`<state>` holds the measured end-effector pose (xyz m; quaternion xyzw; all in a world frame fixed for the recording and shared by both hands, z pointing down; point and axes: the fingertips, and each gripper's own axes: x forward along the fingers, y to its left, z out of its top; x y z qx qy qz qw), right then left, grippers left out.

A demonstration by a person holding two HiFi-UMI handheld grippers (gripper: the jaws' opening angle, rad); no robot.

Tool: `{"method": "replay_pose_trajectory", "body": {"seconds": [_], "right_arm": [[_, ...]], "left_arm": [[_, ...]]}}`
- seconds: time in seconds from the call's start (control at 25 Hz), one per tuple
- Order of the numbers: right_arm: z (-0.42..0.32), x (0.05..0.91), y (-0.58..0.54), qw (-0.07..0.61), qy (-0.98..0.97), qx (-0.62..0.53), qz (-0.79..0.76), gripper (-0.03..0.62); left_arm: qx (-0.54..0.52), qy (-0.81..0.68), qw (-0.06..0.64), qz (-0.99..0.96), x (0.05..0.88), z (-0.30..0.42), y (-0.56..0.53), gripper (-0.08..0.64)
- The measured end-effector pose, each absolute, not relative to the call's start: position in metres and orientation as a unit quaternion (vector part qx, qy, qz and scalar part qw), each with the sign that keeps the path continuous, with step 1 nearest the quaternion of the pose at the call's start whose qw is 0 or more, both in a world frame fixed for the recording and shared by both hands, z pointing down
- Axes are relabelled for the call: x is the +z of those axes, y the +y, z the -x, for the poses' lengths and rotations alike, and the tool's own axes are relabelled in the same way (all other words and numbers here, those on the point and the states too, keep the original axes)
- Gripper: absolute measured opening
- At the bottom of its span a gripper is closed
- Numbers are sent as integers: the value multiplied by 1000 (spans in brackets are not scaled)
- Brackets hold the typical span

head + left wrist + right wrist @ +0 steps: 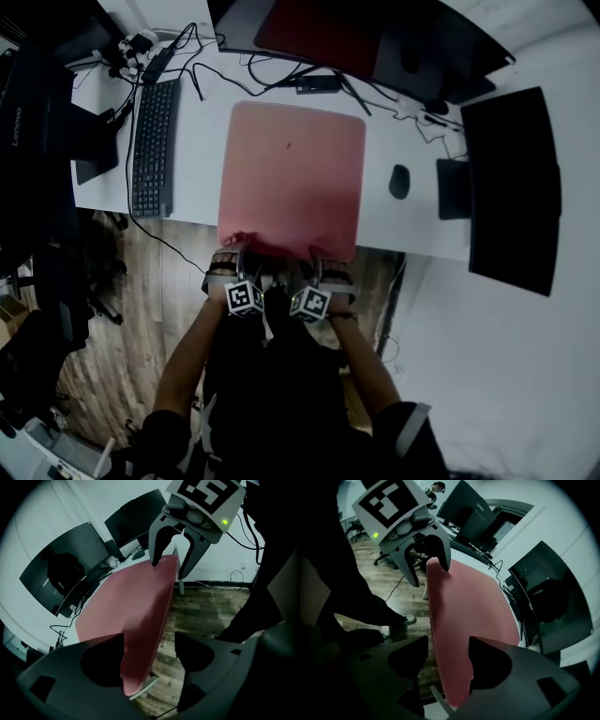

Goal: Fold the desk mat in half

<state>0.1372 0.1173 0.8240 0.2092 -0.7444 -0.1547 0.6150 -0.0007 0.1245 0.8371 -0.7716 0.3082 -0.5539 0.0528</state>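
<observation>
A pink desk mat lies flat on the white desk, its near edge at the desk's front edge. My left gripper is at the mat's near left corner and my right gripper at its near right corner. In the left gripper view the left gripper stands open with the mat's edge between its jaws, unpinched; the right gripper shows ahead, straddling the far corner. In the right gripper view the right gripper is open around the mat's edge, and the left gripper straddles the other corner.
A black keyboard lies left of the mat and a black mouse to its right. Dark monitors stand at the right and back, with cables behind the mat. Wooden floor lies below the desk's front edge.
</observation>
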Motion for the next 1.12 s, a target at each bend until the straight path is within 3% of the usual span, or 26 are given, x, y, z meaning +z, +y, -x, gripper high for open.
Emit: {"method": "replay_pose_trajectory", "body": {"seconds": [0.4, 0.56, 0.72, 1.12], "right_arm": [[-130, 820, 101, 610, -736, -183, -228, 252], [-133, 825, 112, 616, -739, -172, -211, 166], [-134, 818, 120, 603, -746, -178, -218, 40], [-135, 793, 112, 590, -757, -158, -232, 20]], "left_arm": [[-555, 312, 59, 769, 836, 0, 122, 314], [-559, 309, 58, 768, 838, 2, 123, 314], [-559, 312, 55, 767, 842, 6, 125, 314], [-551, 343, 55, 759, 831, 18, 113, 311]]}}
